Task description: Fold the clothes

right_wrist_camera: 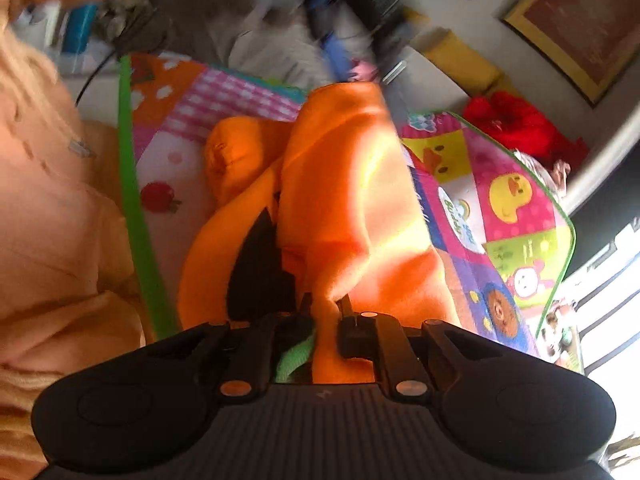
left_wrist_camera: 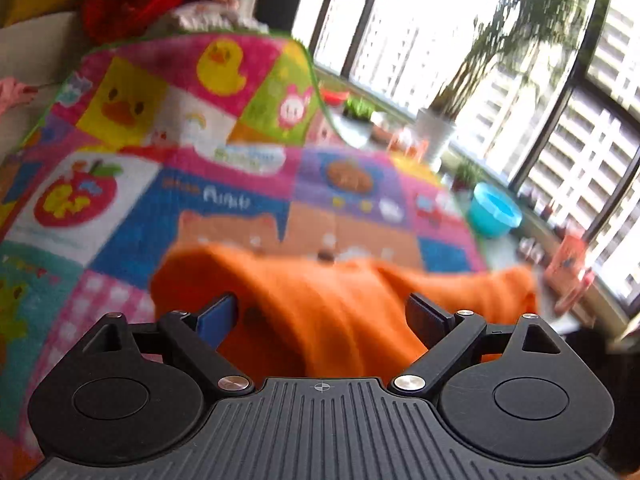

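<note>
left gripper [left_wrist_camera: 320, 316]: jaws wide, empty | right gripper [right_wrist_camera: 326, 312]: jaws pinching orange garment [right_wrist_camera: 340, 184], tips hidden

cartoon play mat [left_wrist_camera: 224, 128], blue bowl [left_wrist_camera: 495, 210], potted plant [left_wrist_camera: 436, 128], possibly red cushion [right_wrist_camera: 516, 120]

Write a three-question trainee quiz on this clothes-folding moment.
1. True or false: the left claw stands open over the orange fleece garment.
2. Which claw pinches the garment? A left, B right.
3. Fill in: the garment lies on a colourful patchwork ____ with ducks.

Key: 1 true. 2 B; the right claw is shut on the fabric. 3 play mat.
</note>
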`<state>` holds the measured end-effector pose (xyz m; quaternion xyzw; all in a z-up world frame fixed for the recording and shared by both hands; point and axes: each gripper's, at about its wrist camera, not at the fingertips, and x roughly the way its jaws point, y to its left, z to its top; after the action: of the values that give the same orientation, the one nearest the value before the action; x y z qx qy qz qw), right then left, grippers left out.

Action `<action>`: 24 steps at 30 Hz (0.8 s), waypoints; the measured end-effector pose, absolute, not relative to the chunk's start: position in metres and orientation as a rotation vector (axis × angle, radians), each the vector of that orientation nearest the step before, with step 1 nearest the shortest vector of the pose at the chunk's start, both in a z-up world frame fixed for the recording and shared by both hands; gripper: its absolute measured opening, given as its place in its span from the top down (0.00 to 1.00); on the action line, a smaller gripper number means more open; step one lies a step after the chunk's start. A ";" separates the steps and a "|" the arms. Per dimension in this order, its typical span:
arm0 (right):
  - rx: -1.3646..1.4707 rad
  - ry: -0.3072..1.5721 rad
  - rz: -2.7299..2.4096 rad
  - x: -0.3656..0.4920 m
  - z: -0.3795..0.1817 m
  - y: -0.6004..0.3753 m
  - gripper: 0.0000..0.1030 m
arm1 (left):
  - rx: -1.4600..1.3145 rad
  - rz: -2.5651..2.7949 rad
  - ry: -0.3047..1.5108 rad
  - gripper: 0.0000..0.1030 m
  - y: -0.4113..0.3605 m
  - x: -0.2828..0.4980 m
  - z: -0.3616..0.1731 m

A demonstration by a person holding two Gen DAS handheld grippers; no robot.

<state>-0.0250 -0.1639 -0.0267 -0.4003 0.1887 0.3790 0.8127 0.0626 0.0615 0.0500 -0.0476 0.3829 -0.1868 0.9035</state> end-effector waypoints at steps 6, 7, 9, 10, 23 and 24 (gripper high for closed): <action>-0.446 0.469 0.765 -0.023 0.021 -0.227 0.47 | 0.012 -0.339 0.864 0.16 0.050 0.058 0.005; -0.348 0.464 0.741 -0.023 0.030 -0.242 0.38 | 0.017 -0.339 0.866 0.15 0.051 0.056 0.001; -0.156 0.475 0.657 -0.019 0.041 -0.271 0.33 | 0.023 -0.345 0.874 0.13 0.052 0.050 -0.005; -0.063 0.493 0.595 -0.015 0.043 -0.284 0.27 | 0.026 -0.347 0.879 0.13 0.052 0.047 -0.008; 0.238 0.782 0.398 0.043 -0.036 -0.280 0.18 | -0.094 -0.341 0.815 0.08 0.063 0.033 -0.028; 0.213 0.773 0.409 0.051 -0.037 -0.271 0.18 | -0.096 -0.344 0.809 0.08 0.063 0.036 -0.029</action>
<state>0.0515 -0.2714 -0.0374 0.1031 0.3734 0.1979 0.9004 0.0361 0.0626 -0.0290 -0.0466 0.3913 -0.1663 0.9039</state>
